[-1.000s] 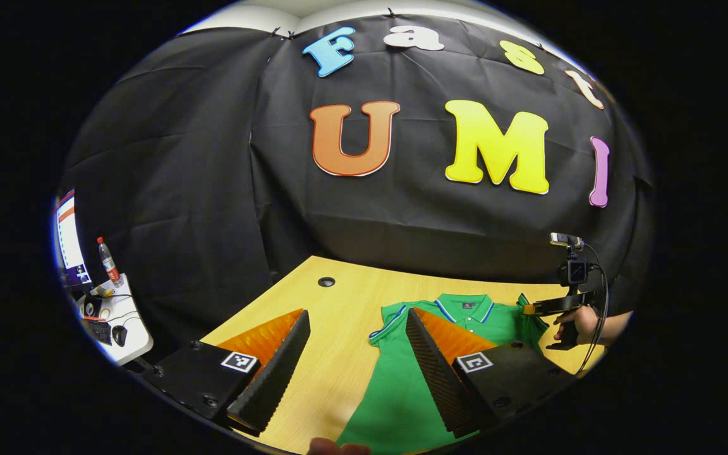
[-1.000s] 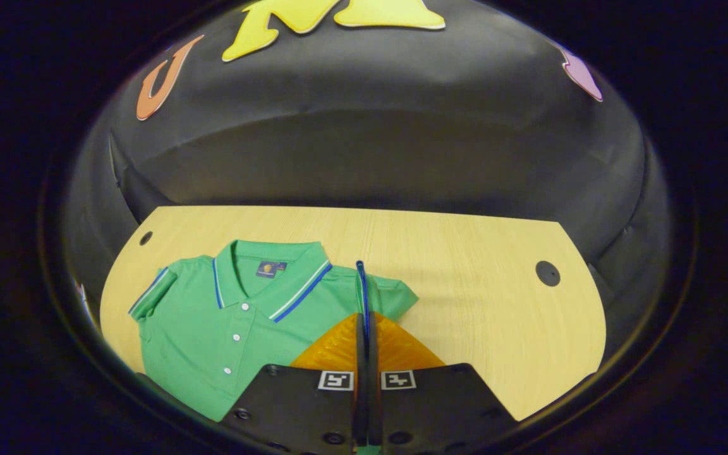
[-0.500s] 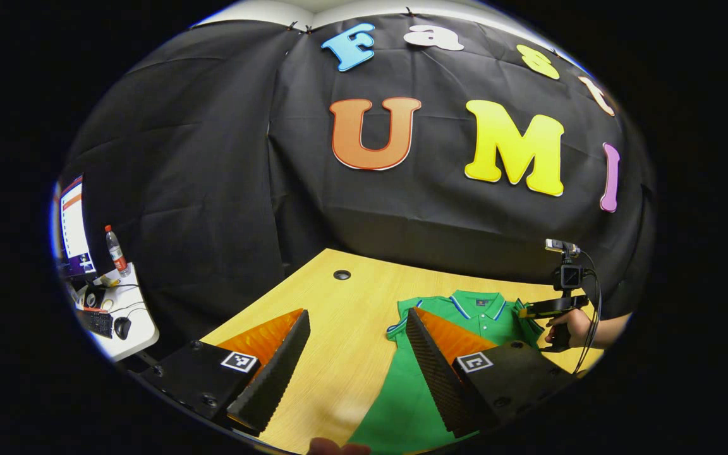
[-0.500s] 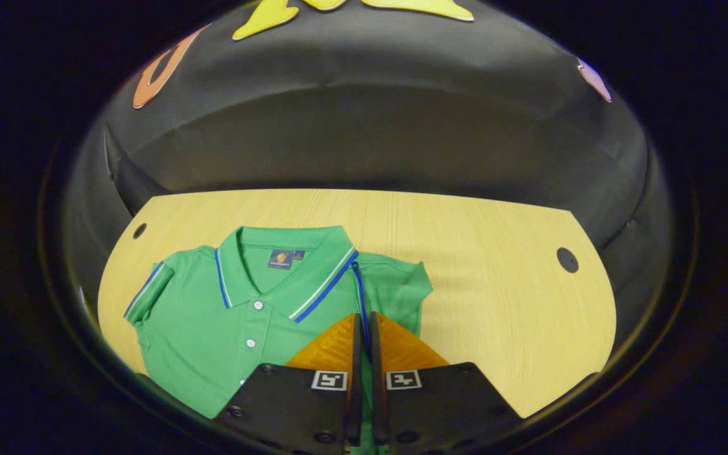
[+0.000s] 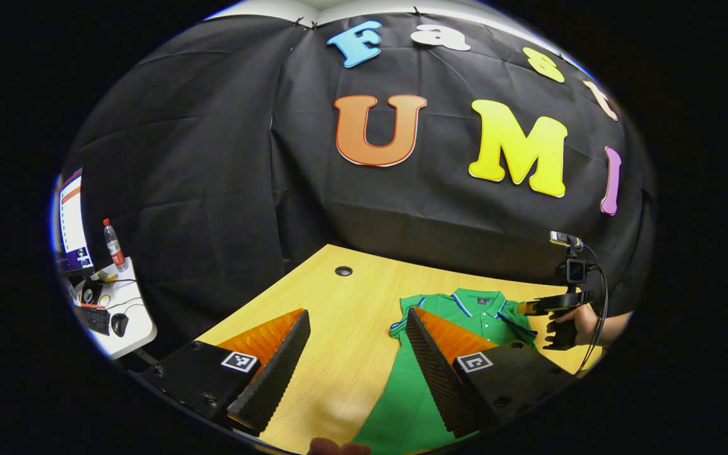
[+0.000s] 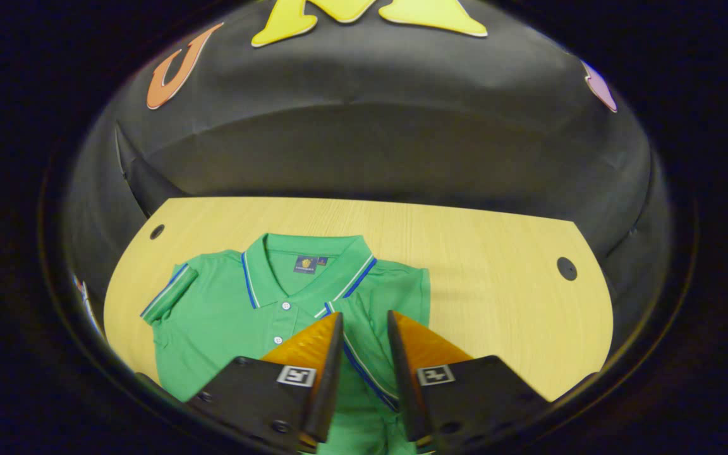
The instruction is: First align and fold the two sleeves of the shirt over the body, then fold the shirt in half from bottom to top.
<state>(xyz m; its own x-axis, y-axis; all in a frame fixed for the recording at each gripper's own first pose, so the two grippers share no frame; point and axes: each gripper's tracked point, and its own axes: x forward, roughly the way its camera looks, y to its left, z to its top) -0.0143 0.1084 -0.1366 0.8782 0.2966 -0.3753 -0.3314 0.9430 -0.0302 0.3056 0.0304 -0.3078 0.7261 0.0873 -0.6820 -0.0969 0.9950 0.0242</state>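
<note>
Desk clutter sits at the far left of your left gripper view: a white side desk (image 5: 125,328) carrying a lit monitor (image 5: 72,221), a clear plastic bottle with a red cap (image 5: 113,245), a dark keyboard (image 5: 93,320) and a dark mouse (image 5: 119,323). No box, tray or bin holds anything on your work surface.

Moving right, your left gripper (image 5: 357,325) hangs with its fingers spread wide over the pale wooden table (image 5: 345,354); nothing lies between them but bare wood, with a round black cable hole (image 5: 343,271) farther back. Its right finger hides part of the green short-sleeved polo shirt with blue-and-white trim (image 5: 414,392), which lies flat on the table, collar toward the booth wall. A fingertip (image 5: 329,447) peeks in at the bottom edge. Farther right, your hand (image 5: 582,323) holds the right gripper (image 5: 531,308) above the shirt's far shoulder.

In your right gripper view, the polo shirt (image 6: 237,328) spreads from the left of the table (image 6: 497,303) toward the middle. Its left-hand sleeve (image 6: 171,294) sticks out flat, while the right-hand sleeve (image 6: 364,354) lies turned in over the chest, its striped cuff running between your fingers. The right gripper (image 6: 364,319) stands partly open just above that sleeve, not pinching it. Two cable holes (image 6: 567,268) mark the table's back corners.
</note>
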